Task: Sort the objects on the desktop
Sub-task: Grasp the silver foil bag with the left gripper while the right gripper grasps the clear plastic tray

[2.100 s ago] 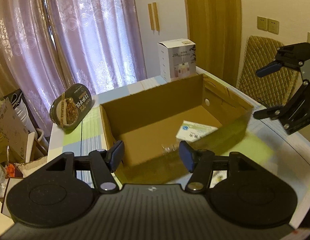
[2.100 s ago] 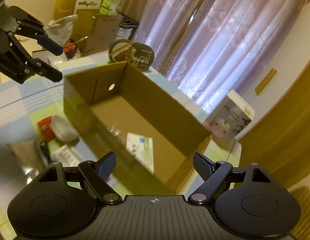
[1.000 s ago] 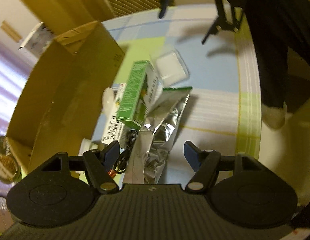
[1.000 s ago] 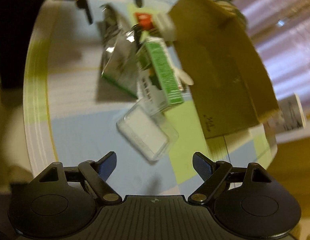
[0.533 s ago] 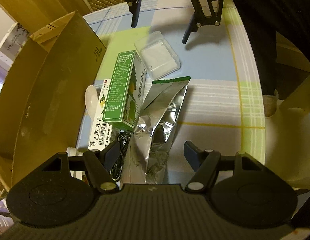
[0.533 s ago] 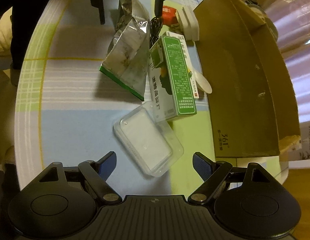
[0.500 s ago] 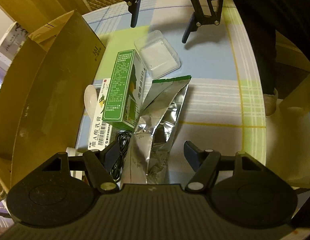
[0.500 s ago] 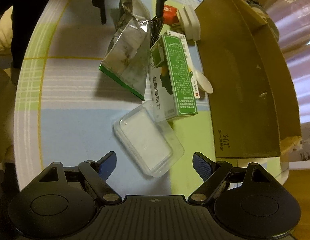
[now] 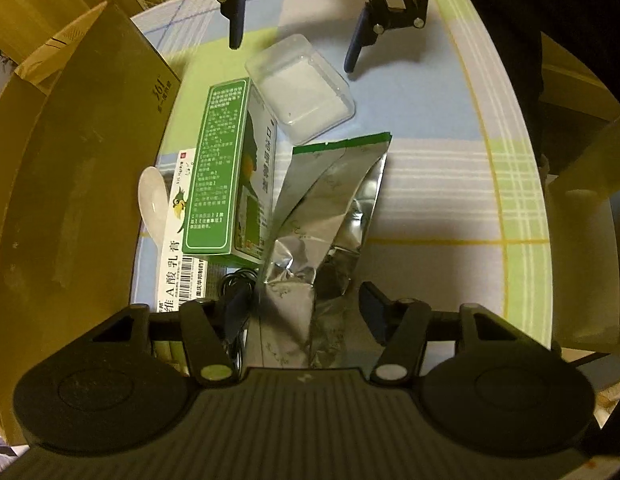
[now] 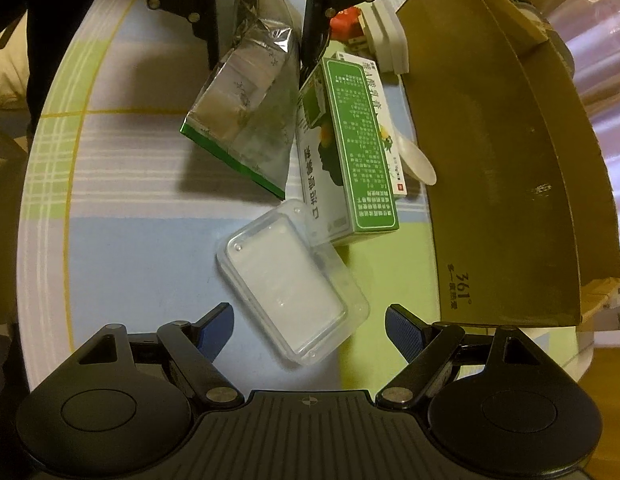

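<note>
Two hand-held grippers hover over a heap of unsorted desktop clutter beside an open cardboard box [image 10: 510, 168] on a checked tablecloth [image 10: 130, 240]. The left gripper [image 9: 306, 310] has its fingers spread wide and empty on either side of the crumpled end of a silver foil pouch [image 9: 326, 216], with a black cable [image 9: 236, 280] coiled just beside its left finger. The right gripper [image 10: 308, 328] is likewise parted and holds nothing, its fingers framing a clear plastic case [image 10: 290, 280] that lies flat on the cloth and tucks one corner under a green carton [image 10: 350, 152]. That carton rests on a flatter white box [image 9: 182, 248], with a white plastic spoon [image 9: 152, 204] between the pile and the box wall; a red item [image 10: 346, 24] and a white block [image 10: 386, 40] sit at the far end. By this evidence the sorting appears far from finished: every visible piece is on the table outside the box, whose interior cannot be seen, and none is yet grasped
</note>
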`<state>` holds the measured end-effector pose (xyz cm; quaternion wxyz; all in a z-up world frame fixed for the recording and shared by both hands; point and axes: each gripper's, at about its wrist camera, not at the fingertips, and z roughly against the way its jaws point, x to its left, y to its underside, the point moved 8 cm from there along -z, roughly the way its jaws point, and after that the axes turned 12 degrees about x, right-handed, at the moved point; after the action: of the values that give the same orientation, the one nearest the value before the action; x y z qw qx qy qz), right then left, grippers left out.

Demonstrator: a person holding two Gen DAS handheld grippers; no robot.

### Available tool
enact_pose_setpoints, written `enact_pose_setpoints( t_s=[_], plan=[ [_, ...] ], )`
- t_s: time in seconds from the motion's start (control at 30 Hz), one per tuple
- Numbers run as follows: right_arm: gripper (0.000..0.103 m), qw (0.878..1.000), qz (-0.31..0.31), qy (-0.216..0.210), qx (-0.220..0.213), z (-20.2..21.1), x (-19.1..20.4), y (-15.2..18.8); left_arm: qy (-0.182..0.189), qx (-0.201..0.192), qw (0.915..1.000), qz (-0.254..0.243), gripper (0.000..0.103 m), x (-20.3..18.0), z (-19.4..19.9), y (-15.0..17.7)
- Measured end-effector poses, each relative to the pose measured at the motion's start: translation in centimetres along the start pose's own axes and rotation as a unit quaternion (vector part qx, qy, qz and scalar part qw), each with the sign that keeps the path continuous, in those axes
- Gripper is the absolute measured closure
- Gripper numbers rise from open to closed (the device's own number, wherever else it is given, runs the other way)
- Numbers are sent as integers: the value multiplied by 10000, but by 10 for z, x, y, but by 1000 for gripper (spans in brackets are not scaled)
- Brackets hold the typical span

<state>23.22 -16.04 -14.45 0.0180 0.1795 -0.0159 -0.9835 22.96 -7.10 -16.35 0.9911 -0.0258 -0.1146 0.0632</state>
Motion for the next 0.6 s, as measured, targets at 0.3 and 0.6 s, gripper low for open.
enact_pose_setpoints(
  t_s=[0.3,0.6],
  plan=[
    [22,9992,327,-183,-142,-4,-1,-6,26,65,10000,19,56,2,-6,-1],
    [29,9970,352,-683,-133,-14,-6,-22,173,-10,9998,10,61,-5,1,3]
  ],
)
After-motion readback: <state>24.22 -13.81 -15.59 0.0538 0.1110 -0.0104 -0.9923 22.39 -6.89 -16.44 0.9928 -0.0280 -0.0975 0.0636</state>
